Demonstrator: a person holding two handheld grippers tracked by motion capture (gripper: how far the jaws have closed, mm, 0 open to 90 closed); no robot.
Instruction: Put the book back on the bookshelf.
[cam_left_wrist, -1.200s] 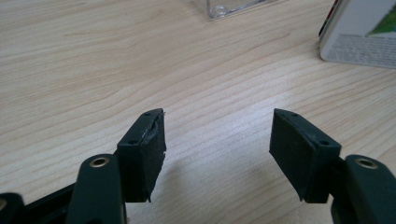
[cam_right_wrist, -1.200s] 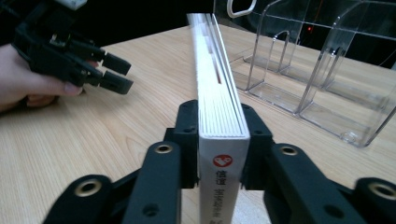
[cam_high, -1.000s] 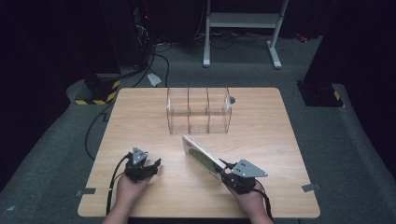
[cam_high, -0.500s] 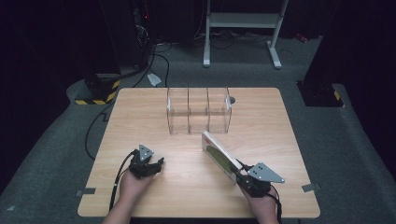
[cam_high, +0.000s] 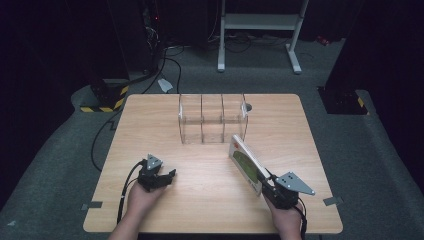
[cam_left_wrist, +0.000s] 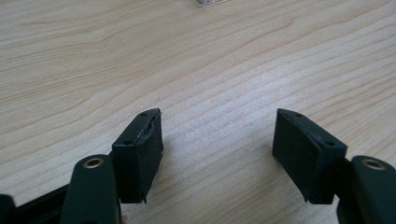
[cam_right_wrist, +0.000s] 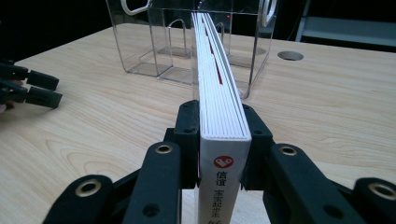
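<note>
My right gripper (cam_high: 274, 187) is shut on the lower end of a white book with a green cover (cam_high: 245, 161), near the table's front right. The book stands on edge and slants up toward a clear three-compartment organizer (cam_high: 212, 120) at the table's middle back. In the right gripper view the book (cam_right_wrist: 219, 93) sits between my jaws (cam_right_wrist: 223, 128), its page edges on top, its far end close to the organizer (cam_right_wrist: 154, 42). My left gripper (cam_high: 169, 176) rests open at the front left, with only bare wood between its fingers (cam_left_wrist: 217, 144).
A small round hole (cam_high: 248, 106) lies in the wooden table (cam_high: 150, 125) right of the organizer. Cables (cam_high: 102, 135) run off the left edge to the floor. A white metal stand (cam_high: 260, 22) and a yellow-black striped block (cam_high: 107, 102) are on the floor behind.
My right gripper has carried the book to the right and its far end closer to the organizer's right side. The left gripper shifted slightly right and stays open.
</note>
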